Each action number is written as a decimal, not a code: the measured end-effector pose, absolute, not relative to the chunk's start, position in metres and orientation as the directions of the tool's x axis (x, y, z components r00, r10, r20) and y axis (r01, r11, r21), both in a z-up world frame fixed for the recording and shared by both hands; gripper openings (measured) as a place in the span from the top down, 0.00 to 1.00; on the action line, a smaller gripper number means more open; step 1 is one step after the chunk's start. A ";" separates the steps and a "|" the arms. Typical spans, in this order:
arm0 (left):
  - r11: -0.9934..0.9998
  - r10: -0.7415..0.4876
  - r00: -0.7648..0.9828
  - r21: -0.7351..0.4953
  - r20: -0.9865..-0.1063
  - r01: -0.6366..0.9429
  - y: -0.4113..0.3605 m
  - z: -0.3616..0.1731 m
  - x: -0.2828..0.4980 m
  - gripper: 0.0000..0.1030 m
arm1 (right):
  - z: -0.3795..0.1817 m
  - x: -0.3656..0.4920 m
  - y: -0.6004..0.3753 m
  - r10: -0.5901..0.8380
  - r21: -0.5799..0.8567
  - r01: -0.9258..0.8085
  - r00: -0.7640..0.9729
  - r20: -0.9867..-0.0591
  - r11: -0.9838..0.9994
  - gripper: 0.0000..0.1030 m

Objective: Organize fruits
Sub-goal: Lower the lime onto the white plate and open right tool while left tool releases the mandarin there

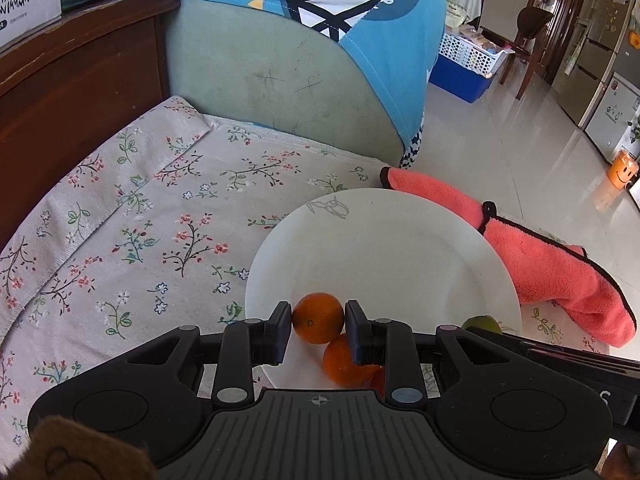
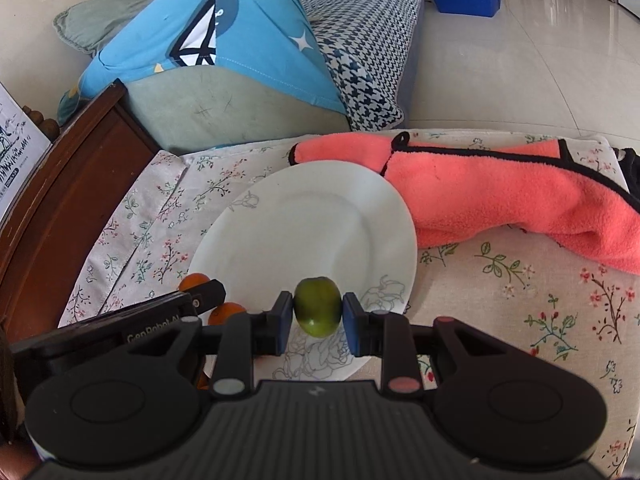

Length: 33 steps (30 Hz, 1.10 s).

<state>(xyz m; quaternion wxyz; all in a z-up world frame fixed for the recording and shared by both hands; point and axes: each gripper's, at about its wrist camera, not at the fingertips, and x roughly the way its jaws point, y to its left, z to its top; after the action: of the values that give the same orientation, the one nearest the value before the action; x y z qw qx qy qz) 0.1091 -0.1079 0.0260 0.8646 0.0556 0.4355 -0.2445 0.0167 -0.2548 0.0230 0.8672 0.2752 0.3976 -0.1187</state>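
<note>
Left gripper [image 1: 318,330] clamped on an orange [image 1: 318,323], right gripper [image 2: 317,315] on a green fruit [image 2: 317,306], both over the near rim of the white plate [image 1: 400,248]. Placing step, seemingly. Next: lower onto bare plate beside second orange [image 1: 344,362], then release.

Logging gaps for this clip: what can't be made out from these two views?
- Left wrist: how many oranges lie under the left gripper; its fingers hide all past the second orange.
- Left wrist: green fruit, mostly behind the plate rim.
- Right wrist: whether the green fruit touches the plate.
</note>
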 end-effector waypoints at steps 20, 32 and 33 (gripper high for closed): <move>0.889 -0.328 0.597 -0.025 -0.733 0.457 -0.103 0.068 0.084 0.31 | 0.045 0.006 -0.260 0.010 0.434 0.416 0.713 -0.701 0.799 0.68; 0.892 -0.289 0.599 0.016 -0.746 0.451 -0.082 0.081 0.054 0.30 | 0.054 -0.013 -0.248 0.034 0.443 0.400 0.710 -0.703 0.802 0.64; 0.893 -0.290 0.599 0.014 -0.746 0.449 -0.079 0.082 0.052 0.29 | 0.054 -0.014 -0.246 0.038 0.441 0.396 0.708 -0.705 0.806 0.64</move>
<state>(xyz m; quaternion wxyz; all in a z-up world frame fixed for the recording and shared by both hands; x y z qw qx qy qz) 0.0520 -0.0788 0.0824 0.8885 0.1004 0.3966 -0.2078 -0.0144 -0.2455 0.0545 0.8759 0.2945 0.3681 -0.1023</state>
